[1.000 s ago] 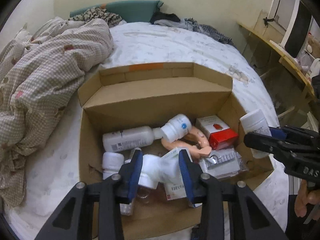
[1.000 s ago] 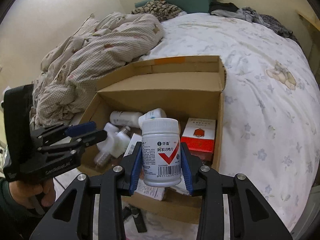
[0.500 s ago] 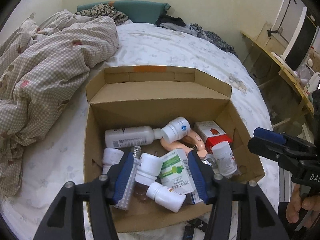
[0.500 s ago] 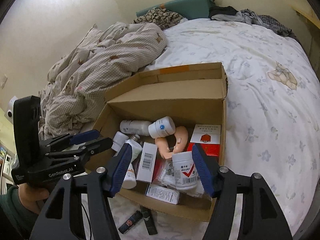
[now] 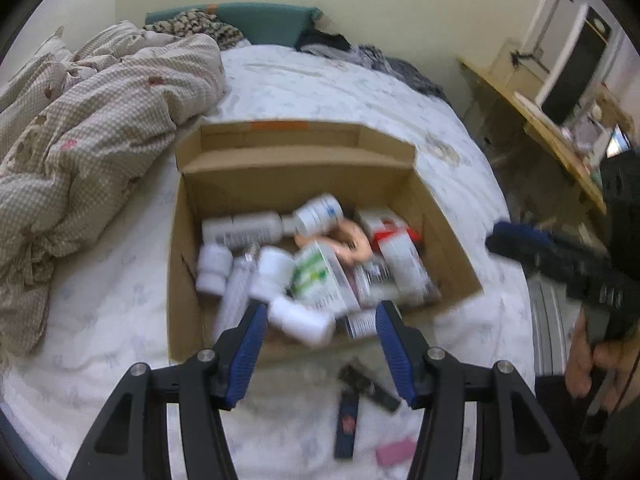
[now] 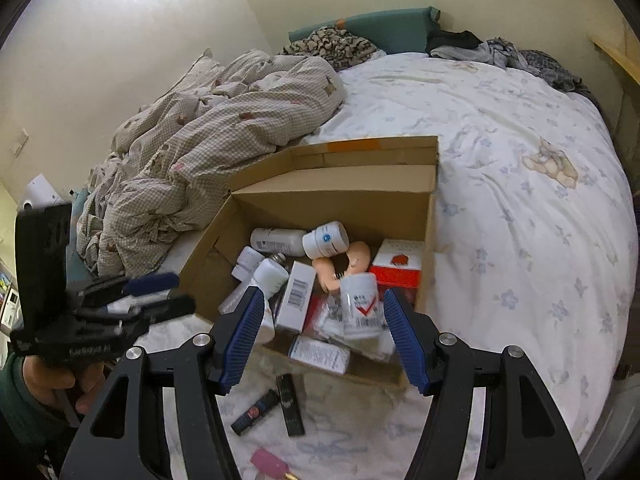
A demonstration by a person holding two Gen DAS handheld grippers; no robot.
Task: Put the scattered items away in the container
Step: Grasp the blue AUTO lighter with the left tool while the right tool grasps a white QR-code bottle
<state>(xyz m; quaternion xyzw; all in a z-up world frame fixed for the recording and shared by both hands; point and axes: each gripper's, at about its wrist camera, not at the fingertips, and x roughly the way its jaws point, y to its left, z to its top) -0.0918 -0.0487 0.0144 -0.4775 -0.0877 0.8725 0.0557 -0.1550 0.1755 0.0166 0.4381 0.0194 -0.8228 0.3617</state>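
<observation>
An open cardboard box [image 5: 296, 168] [image 6: 332, 200] stands on the bed, filled with several white pill bottles, medicine cartons and a flesh-coloured toy. The white bottle with a red tick [image 6: 360, 304] lies in the box near its front right. My left gripper [image 5: 320, 312] is open and empty, above the box's near edge. My right gripper [image 6: 324, 300] is open and empty, held back above the box front. On the sheet before the box lie two black sticks [image 6: 290, 404] [image 6: 256, 412] and a pink item [image 6: 268, 462]; they also show in the left wrist view [image 5: 368, 386] [image 5: 346, 424] [image 5: 396, 452].
A crumpled checked quilt [image 5: 88, 128] [image 6: 208, 140] lies left of the box. White floral sheet [image 6: 520, 220] spreads to the right. A wooden desk [image 5: 560, 136] stands beyond the bed's right edge. Clothes and a green pillow [image 6: 380, 28] lie at the head.
Both grippers opened and dropped their loads into the box, the right one the red-tick bottle. Both then pulled back and up, bringing the small items in front of the box into view.
</observation>
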